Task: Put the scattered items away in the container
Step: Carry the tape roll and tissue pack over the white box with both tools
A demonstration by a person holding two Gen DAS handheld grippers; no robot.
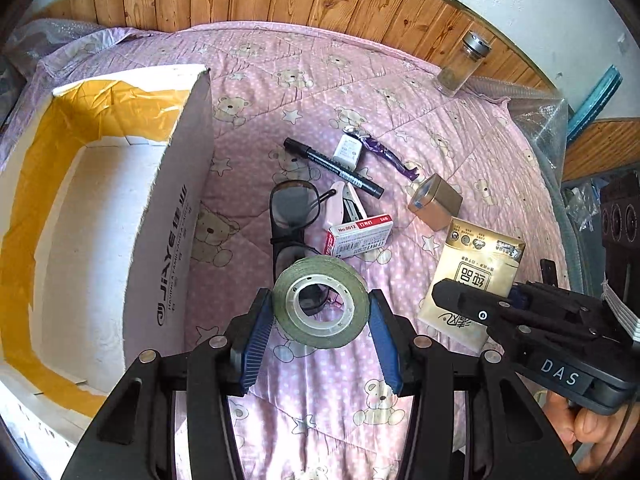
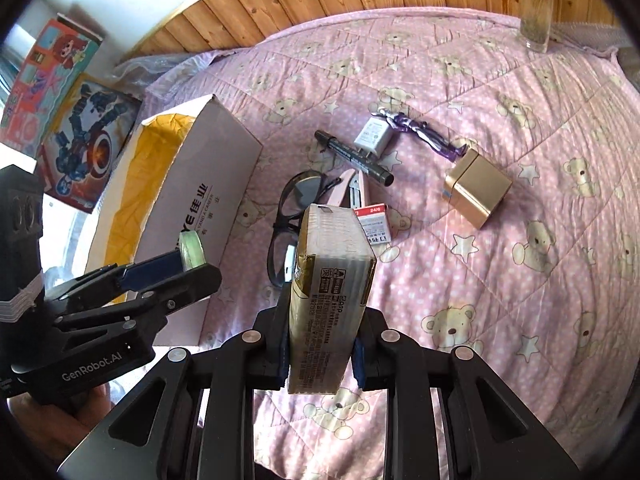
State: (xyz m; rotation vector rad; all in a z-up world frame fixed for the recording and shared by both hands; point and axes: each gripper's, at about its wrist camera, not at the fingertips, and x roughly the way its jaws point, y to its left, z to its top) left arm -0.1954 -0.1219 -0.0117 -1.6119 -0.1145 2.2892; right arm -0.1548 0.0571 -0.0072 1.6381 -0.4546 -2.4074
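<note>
Lighting: bright daylight, both views sharp at centre. Glare whitens the tissue pack [image 1: 476,264] and the carton [image 1: 100,216] interior. Fisheye bending and dark vignette at edges; soft shadows beneath objects.

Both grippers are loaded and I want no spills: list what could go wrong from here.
1. The tape roll is pinched only at its rim by the left gripper; it may slip and drop onto the glasses below.
2. The tissue pack is soft and stands tall in the right gripper; it could tilt out before reaching the box.

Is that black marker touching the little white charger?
Touching. The left wrist view shows the white charger lying against the black marker, no quilt between them.
</note>
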